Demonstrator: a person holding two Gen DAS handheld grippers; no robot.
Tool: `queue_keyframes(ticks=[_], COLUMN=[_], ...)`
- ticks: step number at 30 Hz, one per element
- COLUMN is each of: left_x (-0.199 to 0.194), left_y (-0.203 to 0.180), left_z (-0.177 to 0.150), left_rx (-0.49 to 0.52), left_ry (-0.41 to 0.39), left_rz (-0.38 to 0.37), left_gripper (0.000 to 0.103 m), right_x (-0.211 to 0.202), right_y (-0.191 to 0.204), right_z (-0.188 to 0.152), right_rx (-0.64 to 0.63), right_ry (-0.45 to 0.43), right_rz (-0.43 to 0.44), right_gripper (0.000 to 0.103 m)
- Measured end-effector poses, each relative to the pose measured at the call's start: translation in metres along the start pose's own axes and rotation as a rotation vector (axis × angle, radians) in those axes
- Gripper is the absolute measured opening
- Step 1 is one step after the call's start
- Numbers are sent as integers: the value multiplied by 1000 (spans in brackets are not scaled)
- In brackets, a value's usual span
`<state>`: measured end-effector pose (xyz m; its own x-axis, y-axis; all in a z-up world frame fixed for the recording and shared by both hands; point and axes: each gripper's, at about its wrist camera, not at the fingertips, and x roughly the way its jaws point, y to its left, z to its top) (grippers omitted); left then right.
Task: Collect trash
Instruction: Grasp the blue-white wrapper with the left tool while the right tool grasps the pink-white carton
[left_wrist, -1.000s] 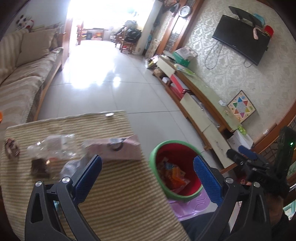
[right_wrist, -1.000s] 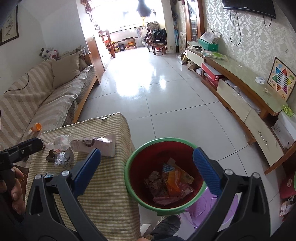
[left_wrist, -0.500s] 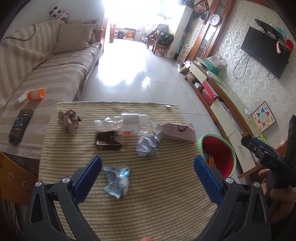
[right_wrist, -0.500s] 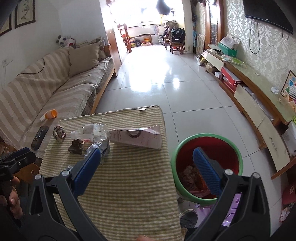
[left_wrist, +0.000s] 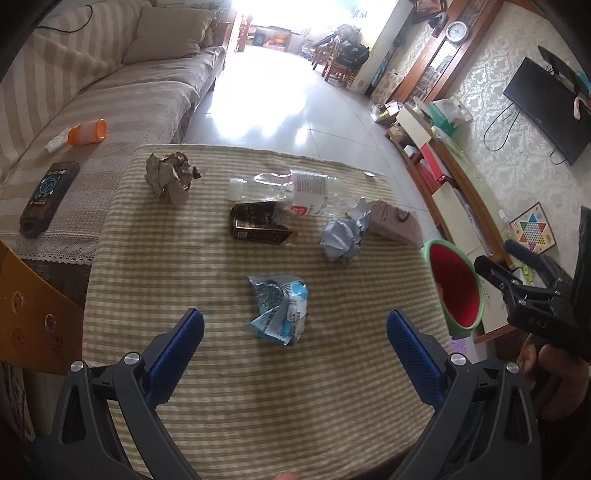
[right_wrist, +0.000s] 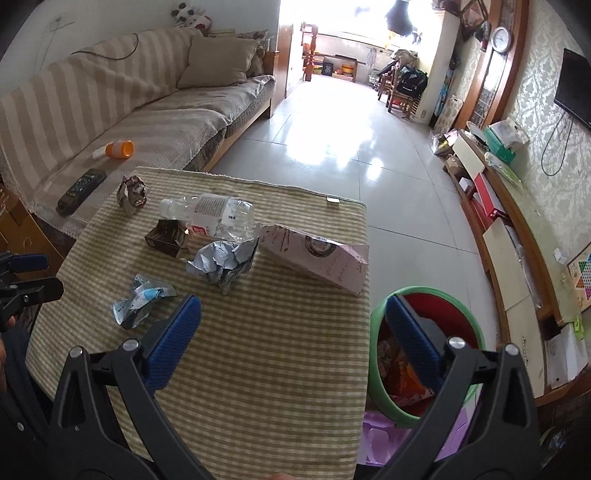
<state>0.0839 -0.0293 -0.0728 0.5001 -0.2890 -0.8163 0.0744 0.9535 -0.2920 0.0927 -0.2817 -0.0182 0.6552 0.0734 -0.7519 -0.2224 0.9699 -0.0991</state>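
Bearing trash: striped-cloth table (left_wrist: 229, 398) | lying on it: blue wrapper (left_wrist: 279, 308), grey foil wad (left_wrist: 341, 236), plastic bottle (left_wrist: 291, 186), dark box (left_wrist: 258, 223), pink carton (right_wrist: 317, 254), brown paper wad (left_wrist: 170, 177)

The tablecloth (left_wrist: 221, 369) was striped olive and cream. On it lay a blue-and-silver wrapper (left_wrist: 279, 308), a grey crumpled foil ball (left_wrist: 341, 238), a dark brown box (left_wrist: 258, 223), a clear bottle (left_wrist: 291, 188) with a red-and-white label, and a pink carton (right_wrist: 317, 258). The bin (right_wrist: 380, 387) was red inside with a green rim.
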Motion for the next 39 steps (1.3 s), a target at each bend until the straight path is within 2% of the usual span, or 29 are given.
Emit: queue_keyframes(ticks=[3,12,21,29,36,39], left_x=[13,63,108,131,144,147], left_y=[1,0,-1,-7,-2,-1], left_z=[-2,-3,1,3,5,6], left_rx=[3,20,42,91,68,65], left_ry=[31,127,202,234,239,236], left_rz=[4,83,107,174,155,142], left_gripper=[95,95,95,95,95,89], right_x=[13,65,117,162,190,196], right_y=[-1,-14,-13,-2,3,2], right_z=[1,7,12,20,20,19], right_rx=[-50,-138,-238,-388,-453,-449], right_ry=[13,69,105,110,132,141], right_rz=[-5,-27,-42,-73,-75,-68], right_gripper=[98,98,98,98,98,98])
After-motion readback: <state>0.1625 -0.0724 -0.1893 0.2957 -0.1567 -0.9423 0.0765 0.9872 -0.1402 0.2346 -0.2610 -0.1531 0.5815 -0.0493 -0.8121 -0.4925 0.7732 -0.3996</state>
